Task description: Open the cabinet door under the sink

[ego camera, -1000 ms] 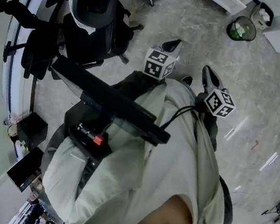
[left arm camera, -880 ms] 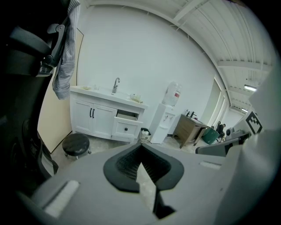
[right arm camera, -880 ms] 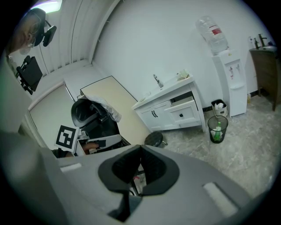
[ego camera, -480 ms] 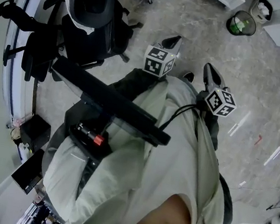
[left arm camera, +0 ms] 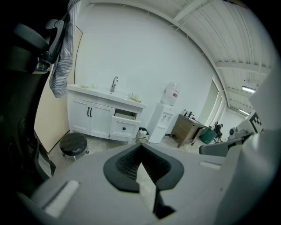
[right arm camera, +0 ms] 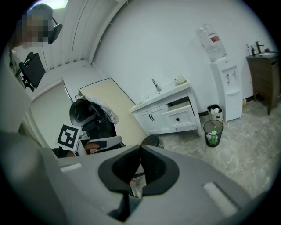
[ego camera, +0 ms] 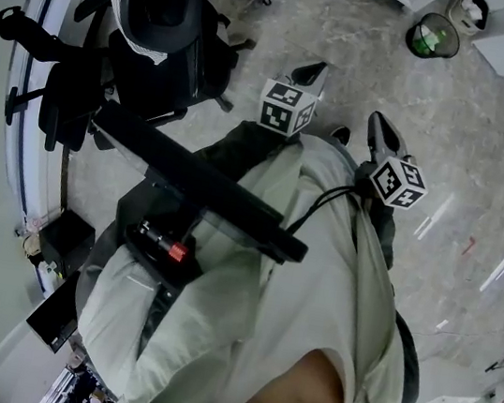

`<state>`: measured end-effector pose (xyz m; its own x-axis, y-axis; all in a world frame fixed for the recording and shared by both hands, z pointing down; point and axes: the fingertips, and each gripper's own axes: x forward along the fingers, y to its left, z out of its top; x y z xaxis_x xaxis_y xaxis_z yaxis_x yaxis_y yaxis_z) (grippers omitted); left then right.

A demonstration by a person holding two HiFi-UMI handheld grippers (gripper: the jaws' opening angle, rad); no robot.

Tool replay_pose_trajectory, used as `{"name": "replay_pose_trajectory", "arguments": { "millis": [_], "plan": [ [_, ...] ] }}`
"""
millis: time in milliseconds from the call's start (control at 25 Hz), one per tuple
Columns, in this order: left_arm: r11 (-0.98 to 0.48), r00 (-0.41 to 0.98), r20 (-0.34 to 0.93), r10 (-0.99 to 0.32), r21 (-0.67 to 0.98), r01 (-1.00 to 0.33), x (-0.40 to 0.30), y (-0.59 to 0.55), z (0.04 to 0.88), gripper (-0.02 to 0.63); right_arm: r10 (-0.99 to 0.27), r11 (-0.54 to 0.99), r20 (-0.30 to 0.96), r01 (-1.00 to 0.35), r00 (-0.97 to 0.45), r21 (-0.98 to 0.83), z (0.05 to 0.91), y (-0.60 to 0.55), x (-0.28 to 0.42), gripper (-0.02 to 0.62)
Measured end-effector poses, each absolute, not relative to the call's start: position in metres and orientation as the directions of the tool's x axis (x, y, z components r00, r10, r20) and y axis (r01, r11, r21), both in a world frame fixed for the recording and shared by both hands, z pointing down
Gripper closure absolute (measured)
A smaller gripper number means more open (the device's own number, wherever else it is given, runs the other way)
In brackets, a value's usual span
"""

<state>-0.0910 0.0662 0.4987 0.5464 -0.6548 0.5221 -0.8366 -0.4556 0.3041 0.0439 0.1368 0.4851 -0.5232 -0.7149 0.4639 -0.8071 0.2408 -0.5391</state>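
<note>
Cabinet doors (left arm camera: 101, 121) under the sink (left arm camera: 115, 91), well across the room, look light, stiff and hinged, best pulled by their dark handles (left arm camera: 90, 112); left claw (left arm camera: 141, 147) and right claw (right arm camera: 141, 147) are both closed, empty.

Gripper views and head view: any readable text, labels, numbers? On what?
No word or number is readable in any view.
Water bottle on the dispenser: red label, print too blurred to read.
Left hand-held gripper, marker cube: square code pattern only, no letters.
Right hand-held gripper, marker cube: square code pattern only, no letters.
</note>
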Motion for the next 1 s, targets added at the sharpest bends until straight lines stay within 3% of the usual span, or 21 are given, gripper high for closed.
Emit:
{"name": "replay_pose_trajectory", "arguments": {
  "millis": [1000],
  "plan": [
    [-0.459, 0.552, 0.521, -0.651, 0.309, -0.833, -0.0882, 0.0615, 0.4981, 0.598, -0.732, 0.252, 0.442, -0.809, -0.518, -0.532, 0.4771, 0.1337, 0.0473, 0.594]
  ]
}}
